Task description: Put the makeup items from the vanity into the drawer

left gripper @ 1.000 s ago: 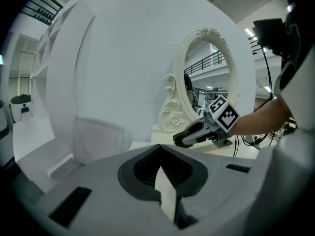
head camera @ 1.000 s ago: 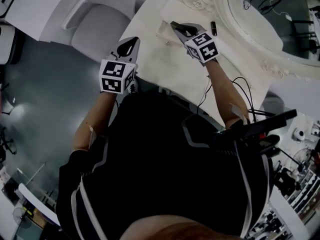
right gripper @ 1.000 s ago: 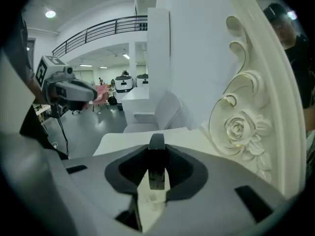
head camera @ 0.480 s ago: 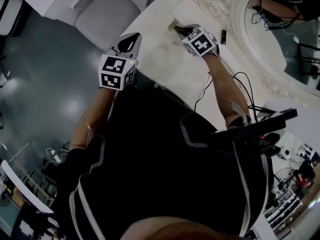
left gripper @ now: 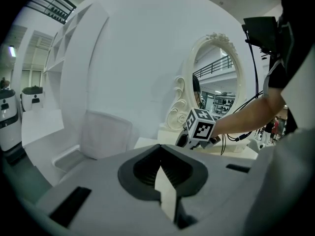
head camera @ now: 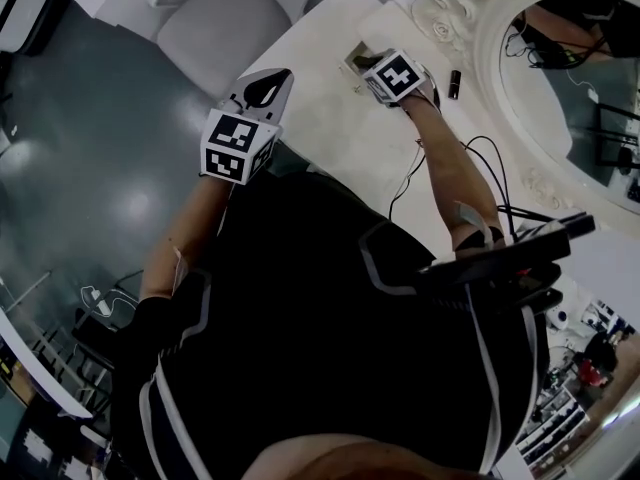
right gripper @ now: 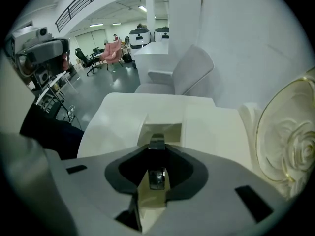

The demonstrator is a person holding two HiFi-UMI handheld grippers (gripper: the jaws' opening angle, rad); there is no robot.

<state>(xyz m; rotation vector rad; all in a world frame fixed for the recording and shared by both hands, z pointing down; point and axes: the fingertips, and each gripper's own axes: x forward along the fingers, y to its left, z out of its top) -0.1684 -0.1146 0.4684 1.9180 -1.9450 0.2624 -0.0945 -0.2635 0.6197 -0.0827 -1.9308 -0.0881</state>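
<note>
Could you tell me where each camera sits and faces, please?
Head view: on the head, steeply down at torso, left gripper, right gripper, vanity.
Left gripper view: along shut jaws toward the mirror; right forearm shows.
Right gripper view: along jaws gripping a makeup item, toward the chair; torso shows.
Both gripper views share the chair.

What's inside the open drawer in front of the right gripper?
The part of the drawer that shows looks pale and bare, with no items visible. Its near end is covered by the right gripper and the dark makeup tube it holds, so that part cannot be checked.
</note>
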